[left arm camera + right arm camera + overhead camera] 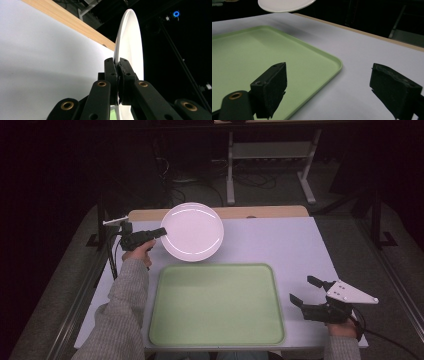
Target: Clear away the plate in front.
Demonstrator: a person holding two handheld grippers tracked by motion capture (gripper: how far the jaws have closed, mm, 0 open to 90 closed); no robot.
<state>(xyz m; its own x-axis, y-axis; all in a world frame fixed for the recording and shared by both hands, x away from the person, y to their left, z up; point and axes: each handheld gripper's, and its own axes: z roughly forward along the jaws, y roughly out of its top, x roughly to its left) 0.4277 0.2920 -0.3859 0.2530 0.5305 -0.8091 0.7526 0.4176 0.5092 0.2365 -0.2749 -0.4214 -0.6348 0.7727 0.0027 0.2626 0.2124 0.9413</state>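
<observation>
A round white plate (192, 231) hangs above the far part of the table, with my left gripper (161, 232) shut on its left rim. In the left gripper view the two black pads (119, 75) pinch the plate's (128, 42) edge, and the plate stands on edge in that picture. A light green tray (216, 304) lies on the near middle of the table, with nothing on it. My right gripper (306, 291) rests at the table's right side, beside the tray, with its jaws wide apart and nothing between them; its own view has the tray (262, 57) at left and the plate (284, 5) at the top.
The white table (290, 245) has a wooden strip (260, 212) along its far edge. Beyond it are a dark floor, cables and a metal frame's legs (305, 175). A grey-sleeved forearm (122, 310) crosses the table's left side.
</observation>
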